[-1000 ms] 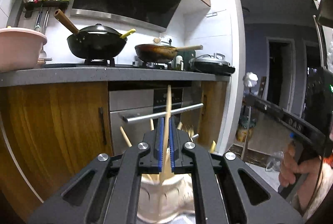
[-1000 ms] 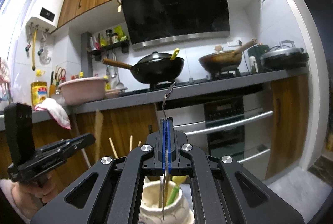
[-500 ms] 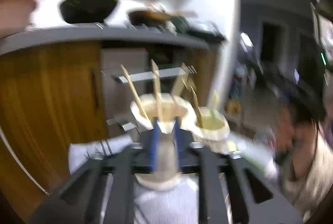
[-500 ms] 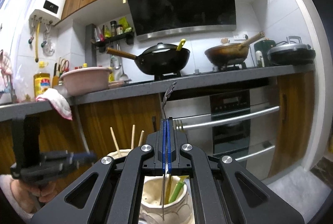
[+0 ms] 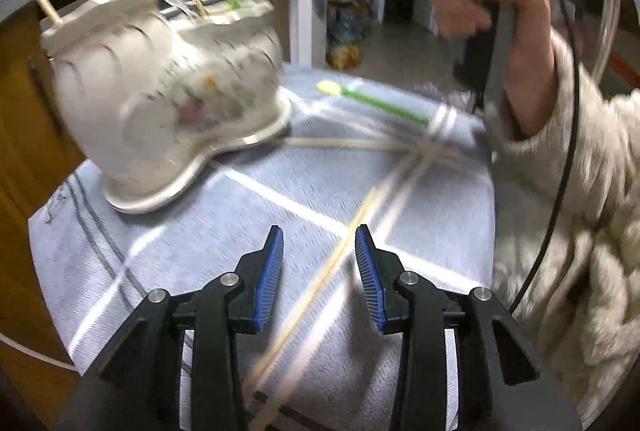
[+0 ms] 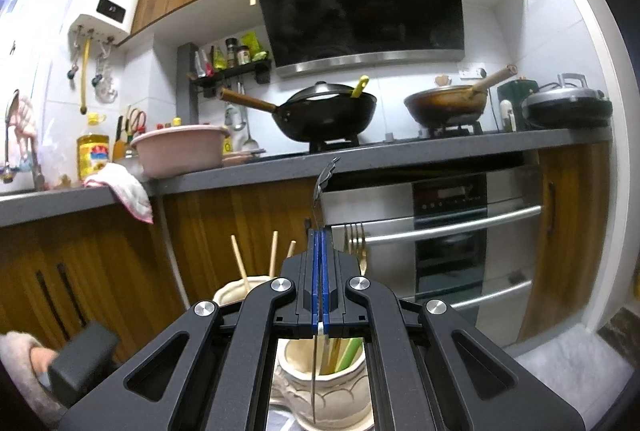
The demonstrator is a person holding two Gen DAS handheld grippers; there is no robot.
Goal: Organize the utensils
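A white ceramic double holder (image 5: 160,99) stands on a blue-grey cloth (image 5: 280,215), with chopsticks in its left cup and forks and a green utensil in its right cup. My left gripper (image 5: 319,263) is open and empty, low over loose chopsticks (image 5: 344,251) lying on the cloth. A green and yellow spoon (image 5: 372,101) lies farther back. My right gripper (image 6: 320,271) is shut on a thin metal utensil (image 6: 320,199), held upright over the holder's right cup (image 6: 324,379).
The person's right hand and sleeve (image 5: 532,79) are close on the right in the left wrist view. Behind the holder are wooden cabinets (image 6: 100,263), an oven (image 6: 448,227) and a counter (image 6: 360,159) with woks and a pink basin (image 6: 180,149).
My left gripper has let go of the chopstick into the left cup, opened, and swung down over the loose chopsticks on the cloth. My right gripper has lowered slightly with the metal utensil.
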